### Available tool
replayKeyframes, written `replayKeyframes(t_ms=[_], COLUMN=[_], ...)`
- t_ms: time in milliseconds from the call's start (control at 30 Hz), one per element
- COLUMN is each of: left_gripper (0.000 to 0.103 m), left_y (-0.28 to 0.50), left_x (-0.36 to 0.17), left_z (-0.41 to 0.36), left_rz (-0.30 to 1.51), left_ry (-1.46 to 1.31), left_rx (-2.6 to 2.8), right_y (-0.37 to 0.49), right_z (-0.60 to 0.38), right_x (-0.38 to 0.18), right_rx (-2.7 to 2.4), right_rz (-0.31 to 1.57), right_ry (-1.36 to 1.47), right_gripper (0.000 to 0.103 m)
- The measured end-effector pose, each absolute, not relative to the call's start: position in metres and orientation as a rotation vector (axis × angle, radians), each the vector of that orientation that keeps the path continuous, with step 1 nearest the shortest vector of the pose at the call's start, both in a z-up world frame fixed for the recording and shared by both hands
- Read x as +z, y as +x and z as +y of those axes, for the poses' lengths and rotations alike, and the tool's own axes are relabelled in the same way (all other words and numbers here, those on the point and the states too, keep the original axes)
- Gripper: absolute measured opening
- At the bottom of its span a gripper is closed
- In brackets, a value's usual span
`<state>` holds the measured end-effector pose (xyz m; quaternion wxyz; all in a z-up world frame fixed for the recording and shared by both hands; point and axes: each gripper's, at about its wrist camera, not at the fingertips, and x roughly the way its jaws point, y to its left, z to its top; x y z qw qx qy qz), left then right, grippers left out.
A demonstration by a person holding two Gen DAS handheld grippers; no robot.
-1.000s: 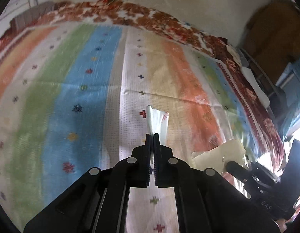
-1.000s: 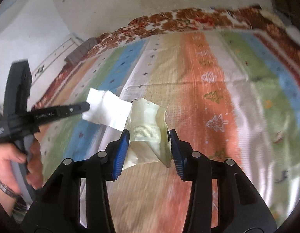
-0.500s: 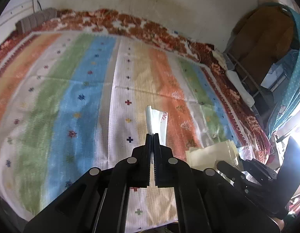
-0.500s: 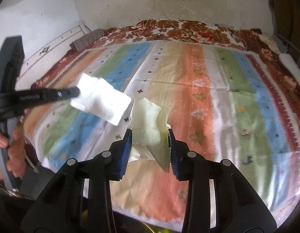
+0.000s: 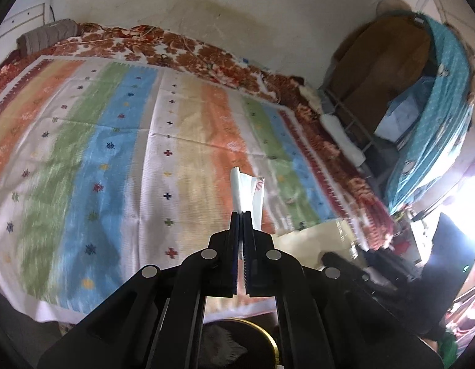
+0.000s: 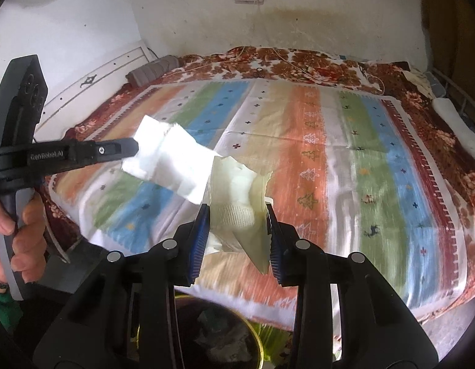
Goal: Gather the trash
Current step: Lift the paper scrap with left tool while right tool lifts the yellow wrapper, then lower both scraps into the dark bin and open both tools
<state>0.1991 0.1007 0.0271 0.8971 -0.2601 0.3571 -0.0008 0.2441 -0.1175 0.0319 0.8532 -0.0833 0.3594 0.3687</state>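
Observation:
My left gripper [image 5: 243, 213] is shut on a flat white paper wrapper [image 5: 247, 192] that sticks up past its tips. In the right wrist view the same left gripper [image 6: 134, 149] reaches in from the left, held by a person's hand [image 6: 25, 233], with the white wrapper [image 6: 166, 163] hanging sideways from it. My right gripper [image 6: 237, 215] is shut on a crumpled cream plastic packet [image 6: 237, 190] with a ribbed white band, pressed between the blue pads [image 6: 200, 233]. The cream packet [image 5: 311, 233] also shows low right in the left wrist view. Both grippers hang over the bed's near edge.
A striped sheet [image 6: 345, 166] covers the bed, with a floral blanket [image 6: 299, 61] at the wall side. Below the grippers stands a dark bin with a gold rim [image 6: 261, 347] [image 5: 273, 346] and trash inside. A teal cloth [image 5: 437, 117] and a metal frame stand right of the bed.
Both grippers pulled back and up from the sheet with their trash; the bed looks smaller and farther. The bin's rim came into view at the bottom. The right jaws narrowed slightly on the packet.

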Motion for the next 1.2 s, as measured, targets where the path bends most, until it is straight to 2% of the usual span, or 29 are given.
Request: replayKeyframes(t_ms=[500, 833, 1200], left_gripper=[0.001, 0.002, 0.002], left_y=[0.124, 0.075, 0.050], left_x=[0.044, 0.013, -0.026], left_z=[0.072, 0.049, 0.027], left_rz=[0.671, 0.735, 0.855], left_ry=[-0.546, -0.574, -0.580], left_rx=[-0.009, -0.012, 0.008], right_y=[0.172, 0.135, 0.097], right_z=[-0.152, -0.169, -0.169], right_x=[0.038, 0.019, -0.021], right_rx=[0.790, 0.830, 0.794], right_rz=[0.740, 0.799, 0.881], right_ry=[-0.183, -0.150, -0.242], right_gripper=[0.033, 0.033, 0.034])
